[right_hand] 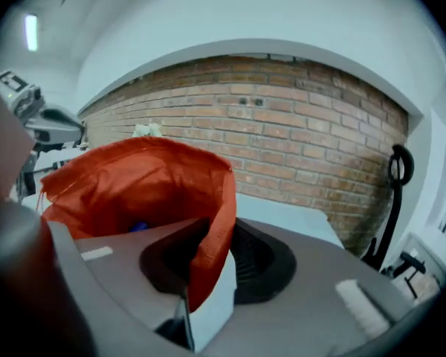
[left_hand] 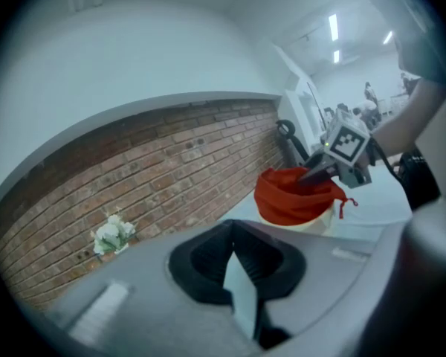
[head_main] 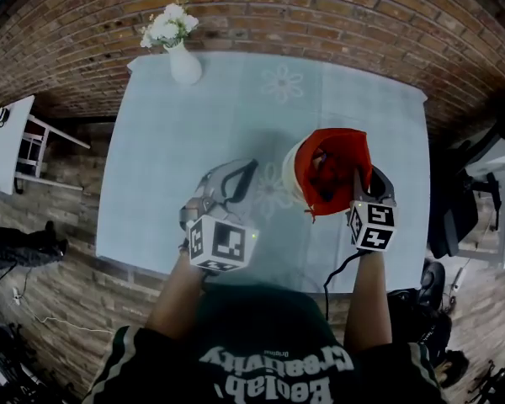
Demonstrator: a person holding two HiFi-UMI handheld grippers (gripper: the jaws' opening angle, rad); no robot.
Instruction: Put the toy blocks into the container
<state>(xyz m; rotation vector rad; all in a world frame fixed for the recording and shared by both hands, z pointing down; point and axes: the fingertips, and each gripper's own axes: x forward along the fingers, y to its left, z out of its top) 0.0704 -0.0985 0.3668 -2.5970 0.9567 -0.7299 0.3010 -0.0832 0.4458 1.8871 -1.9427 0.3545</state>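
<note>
A red cloth bag [head_main: 332,154] lines a white round container [head_main: 291,168] on the pale blue table [head_main: 194,133]. My right gripper [head_main: 358,175] is shut on the bag's near rim. In the right gripper view the red fabric [right_hand: 208,222] hangs pinched between the jaws, and a blue block [right_hand: 137,227] lies inside the bag. My left gripper [head_main: 251,167] hovers left of the container, jaws together, holding nothing. In the left gripper view, beyond the left gripper [left_hand: 234,233], I see the red bag [left_hand: 290,199] with the right gripper [left_hand: 320,171] on it.
A white vase of white flowers [head_main: 183,61] stands at the table's far left corner. A brick wall runs behind the table. A dark chair [head_main: 454,200] is off the right edge, and a small white table [head_main: 4,141] off the left.
</note>
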